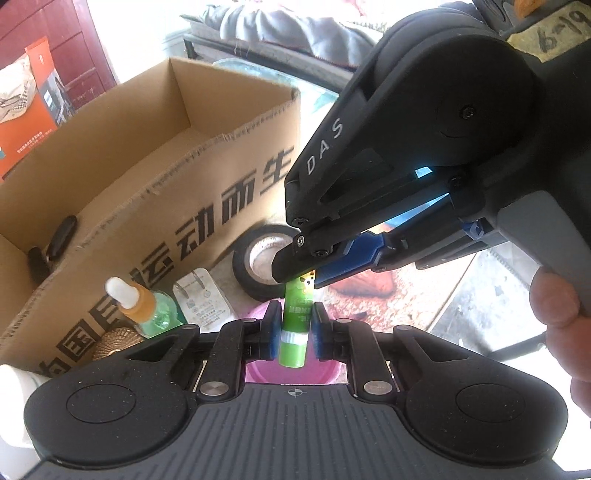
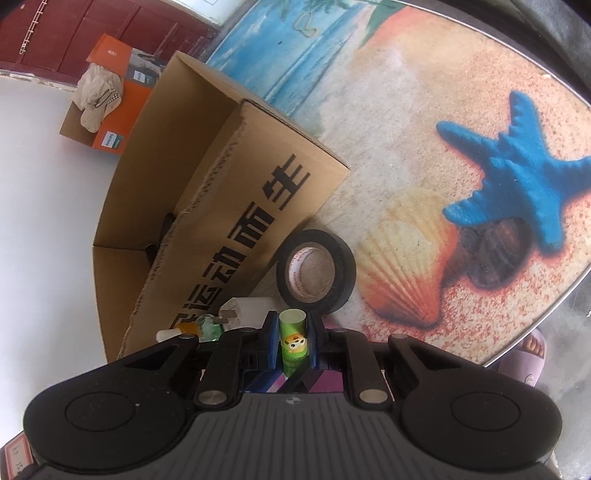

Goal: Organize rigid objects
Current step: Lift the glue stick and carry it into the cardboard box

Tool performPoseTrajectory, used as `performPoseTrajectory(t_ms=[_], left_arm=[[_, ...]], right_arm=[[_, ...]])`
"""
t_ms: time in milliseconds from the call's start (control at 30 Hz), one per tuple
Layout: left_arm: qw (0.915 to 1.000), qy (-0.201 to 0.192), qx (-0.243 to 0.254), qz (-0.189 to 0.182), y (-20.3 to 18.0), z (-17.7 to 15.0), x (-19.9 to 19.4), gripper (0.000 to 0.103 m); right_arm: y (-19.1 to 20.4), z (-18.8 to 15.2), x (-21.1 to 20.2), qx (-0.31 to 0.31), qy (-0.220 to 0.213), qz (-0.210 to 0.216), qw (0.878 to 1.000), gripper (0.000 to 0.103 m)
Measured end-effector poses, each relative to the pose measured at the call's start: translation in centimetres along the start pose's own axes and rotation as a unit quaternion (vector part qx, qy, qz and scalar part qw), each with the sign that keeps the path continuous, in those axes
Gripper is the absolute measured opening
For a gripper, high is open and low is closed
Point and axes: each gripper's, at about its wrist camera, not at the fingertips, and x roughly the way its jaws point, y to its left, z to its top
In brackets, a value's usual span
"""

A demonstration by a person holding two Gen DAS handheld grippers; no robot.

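Both sets of fingers are clenched on one green glue stick (image 1: pixel 293 325). My left fingers (image 1: pixel 294 328) clamp its lower body near the white band; my right fingers (image 2: pixel 292 341) clamp its upper end, where a small cartoon animal sticker shows. The stick stands roughly upright, lifted above a pink dish (image 1: pixel 291 371) on the desk (image 2: pixel 424 122).

Left view only: my right tool (image 1: pixel 424 147) coming in from the upper right, stamped "DAS", with my hand (image 1: pixel 561 332) on its handle; a dropper bottle (image 1: pixel 147 306) with a white top, amber neck and green glass body; a gold ribbed object (image 1: pixel 112 341), partly hidden; and a handwritten tag reading roughly "6-19" at the top right corner.

Right view only: the printed desk top, a beach scene with a blue starfish (image 2: pixel 517 162), a scallop shell (image 2: pixel 402 269) and blue water, ending in a curved rim at the right.

Both views: an open cardboard box (image 1: pixel 155 158) with large black Chinese characters on its side and dark items inside; a roll of black tape (image 2: pixel 316 275) leaning just beside the box; and a white plug adapter (image 1: pixel 203 301) near the box's foot. Beyond lie a pale floor, a dark red door (image 2: pixel 92 33) and an orange carton (image 2: pixel 110 136) marked "PHILIPS" with pale cloth draped on it.
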Motion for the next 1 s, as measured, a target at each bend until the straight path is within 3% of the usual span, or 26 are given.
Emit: performPoseTrajectory(t_ms=[267,500,700,1000], left_arm=[[0.9987,-0.045,-0.02,0.014,0.9,0.9,-5.5,0.016],[0.9927,-0.075,-0.078,0.053,5.1,3.1,-9.6,0.017],[0.9804,-0.048,-0.167,0.092,11.0,4.2,-9.9,0.017],[0.9512,0.049,-0.279,0.122,18.7,4.0,-5.1,0.017]], right_arm=[[5.0,0.1,-4.8,-0.068,-0.023,0.017,0.997,0.017],[12.6,1.8,-5.6,-0.137,-0.022,0.053,0.989,0.018],[19.0,3.4,-1.2,-0.187,0.024,0.084,0.979,0.018],[22.8,6.4,11.0,-0.19,0.164,0.071,0.965,0.018]])
